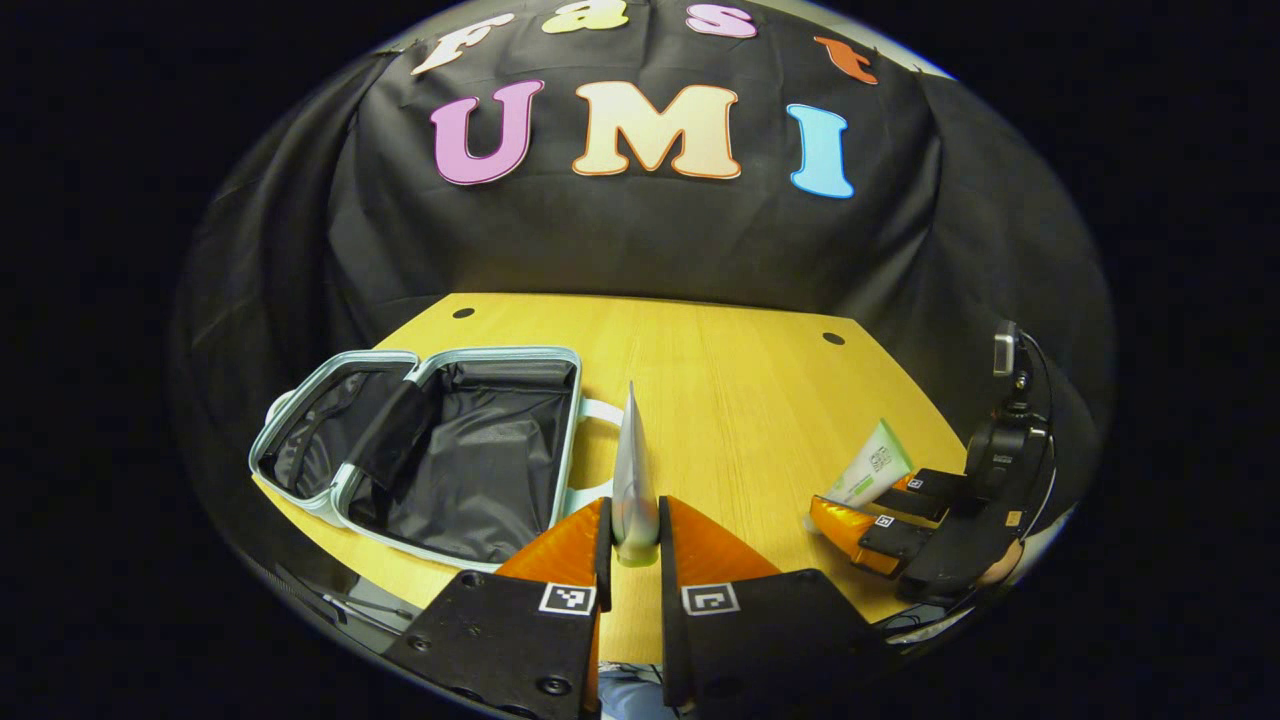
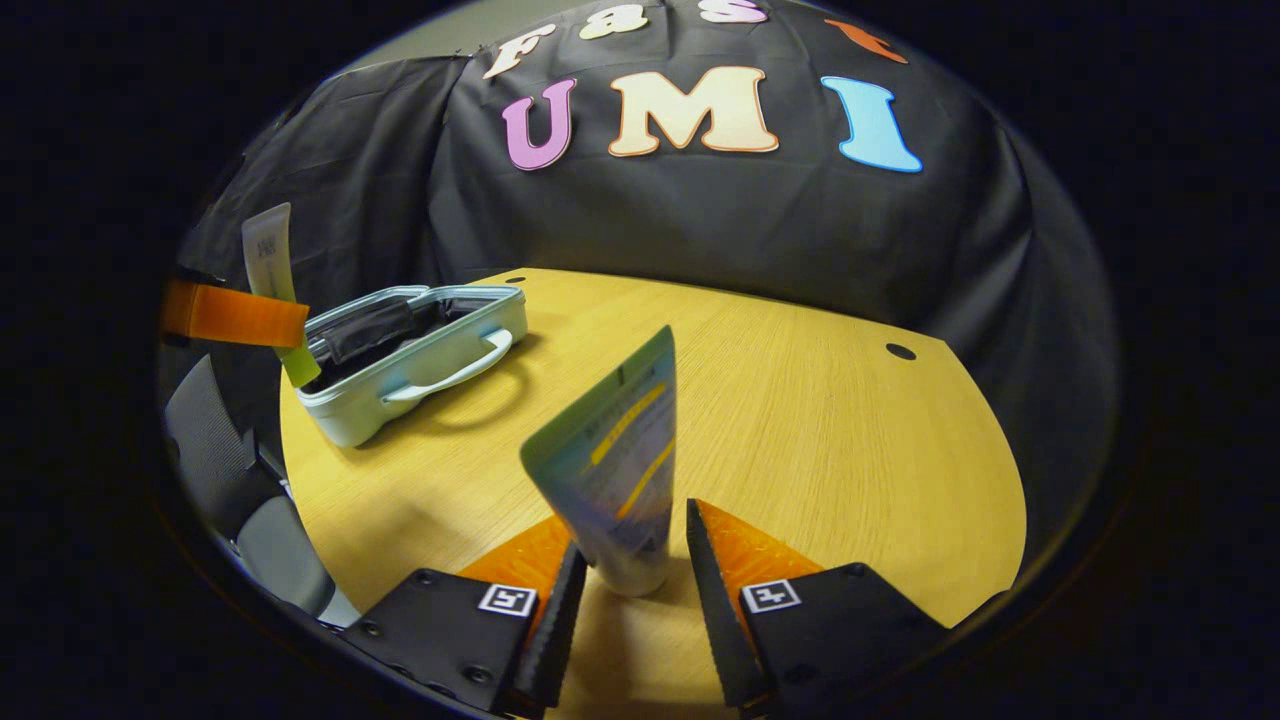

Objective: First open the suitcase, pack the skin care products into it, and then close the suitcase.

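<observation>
Left gripper [image 1: 632,545] clamps a silver tube [image 1: 633,470] at lower centre, right gripper [image 2: 628,570] a printed tube [image 2: 612,470], both bound for the open suitcase [image 1: 425,455].

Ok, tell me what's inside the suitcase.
The suitcase lies open on the table. Both halves show dark lining, with a dark strap across the hinge. No products are visible inside. In the right gripper view its near wall hides the bottom.

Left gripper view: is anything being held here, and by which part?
Yes. The left gripper holds a tube seen edge-on, its jaws pressing on the tube's lower end, near the cap.
</observation>
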A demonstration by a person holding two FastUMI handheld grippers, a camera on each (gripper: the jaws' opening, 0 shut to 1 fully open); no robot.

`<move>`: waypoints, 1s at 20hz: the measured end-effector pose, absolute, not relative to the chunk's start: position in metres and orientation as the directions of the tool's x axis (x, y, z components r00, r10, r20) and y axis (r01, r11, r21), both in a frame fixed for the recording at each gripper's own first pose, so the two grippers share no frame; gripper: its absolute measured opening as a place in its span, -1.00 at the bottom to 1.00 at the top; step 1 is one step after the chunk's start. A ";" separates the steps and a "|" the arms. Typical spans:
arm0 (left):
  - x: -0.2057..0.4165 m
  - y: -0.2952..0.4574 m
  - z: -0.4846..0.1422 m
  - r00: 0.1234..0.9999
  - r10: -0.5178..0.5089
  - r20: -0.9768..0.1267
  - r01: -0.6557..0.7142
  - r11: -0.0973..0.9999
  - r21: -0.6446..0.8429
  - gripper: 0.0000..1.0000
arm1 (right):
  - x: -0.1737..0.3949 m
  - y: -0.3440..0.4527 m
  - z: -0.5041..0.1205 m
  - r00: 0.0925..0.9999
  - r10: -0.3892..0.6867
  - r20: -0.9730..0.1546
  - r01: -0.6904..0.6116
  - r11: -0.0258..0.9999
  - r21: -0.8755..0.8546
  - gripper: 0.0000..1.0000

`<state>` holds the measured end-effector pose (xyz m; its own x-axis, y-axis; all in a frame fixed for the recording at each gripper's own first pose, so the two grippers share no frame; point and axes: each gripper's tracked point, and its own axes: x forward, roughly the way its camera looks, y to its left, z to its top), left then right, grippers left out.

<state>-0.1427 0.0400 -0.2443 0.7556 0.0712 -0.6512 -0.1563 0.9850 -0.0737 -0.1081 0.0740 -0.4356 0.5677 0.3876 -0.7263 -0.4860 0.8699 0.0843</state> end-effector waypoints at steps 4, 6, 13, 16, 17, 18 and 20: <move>-0.145 0.051 -0.248 0.742 0.077 -0.666 -0.185 0.978 -0.093 -0.66 | -0.108 0.079 -0.436 0.534 0.386 -0.752 -0.485 0.868 0.101 -0.22; -0.143 0.064 -0.249 0.740 0.091 -0.666 -0.205 0.974 -0.095 -0.66 | -0.108 0.081 -0.431 0.512 0.382 -0.769 -0.464 0.877 0.127 -0.30; -0.145 0.129 -0.270 0.686 0.102 -0.720 -0.234 0.968 -0.086 -0.66 | -0.091 0.122 -0.384 0.521 0.385 -0.762 -0.410 0.896 0.172 -0.33; -0.149 0.159 -0.282 0.636 0.100 -0.765 -0.234 0.970 -0.068 -0.66 | -0.085 0.148 -0.361 0.533 0.400 -0.745 -0.412 0.892 0.184 -0.33; -0.149 0.169 -0.285 0.621 0.104 -0.777 -0.227 0.973 -0.051 -0.67 | -0.087 0.156 -0.358 0.529 0.404 -0.747 -0.404 0.893 0.197 -0.33; -0.147 0.179 -0.290 0.604 0.104 -0.790 -0.221 0.975 -0.040 -0.66 | -0.086 0.164 -0.354 0.521 0.407 -0.750 -0.395 0.894 0.211 -0.33; -0.145 0.195 -0.300 0.567 0.103 -0.817 -0.217 0.976 -0.027 -0.66 | -0.087 0.182 -0.346 0.506 0.423 -0.752 -0.386 0.890 0.242 -0.34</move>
